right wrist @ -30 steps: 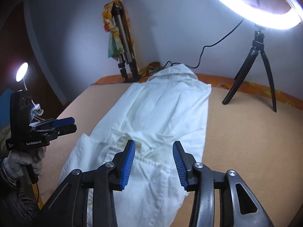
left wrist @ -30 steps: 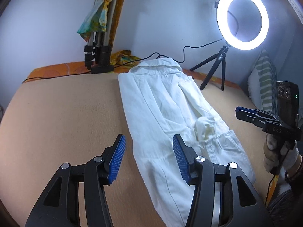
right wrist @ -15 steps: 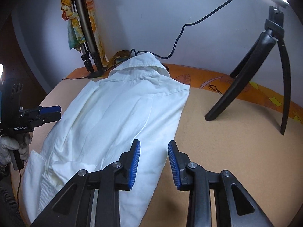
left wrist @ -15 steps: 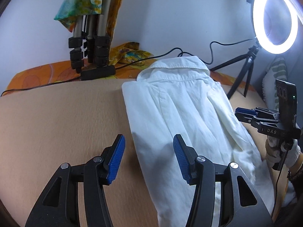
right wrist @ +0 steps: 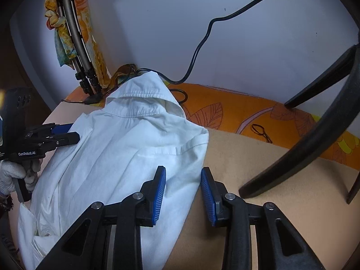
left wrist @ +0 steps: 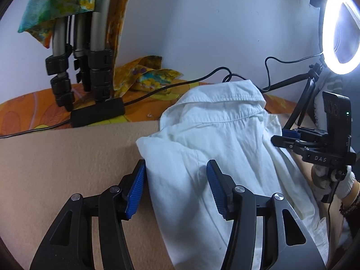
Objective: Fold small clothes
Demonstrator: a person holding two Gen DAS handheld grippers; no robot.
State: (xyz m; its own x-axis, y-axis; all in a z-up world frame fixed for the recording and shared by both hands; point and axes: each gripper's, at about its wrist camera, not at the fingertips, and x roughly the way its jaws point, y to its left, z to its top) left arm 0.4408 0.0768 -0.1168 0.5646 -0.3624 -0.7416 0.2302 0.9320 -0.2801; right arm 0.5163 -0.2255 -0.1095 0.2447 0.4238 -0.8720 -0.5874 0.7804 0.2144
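A white shirt [left wrist: 220,157] lay lengthwise on the tan blanket [left wrist: 67,157], its collar toward the wall, next to the orange patterned sheet [right wrist: 225,110]. The left gripper [left wrist: 175,186] stood at the shirt's left shoulder edge, fingers spread apart and released, with cloth lying between them but not pinched. The right gripper [right wrist: 183,191] stood at the opposite shoulder edge, likewise released, its blue pads [right wrist: 160,193] astride the shirt's border. A folded tripod [left wrist: 90,63] draped with a coloured scarf [left wrist: 56,4] leaned against the wall. A lit ring light [left wrist: 339,29] stood on a small stand, and a black cable [right wrist: 202,38] ran down the wall.
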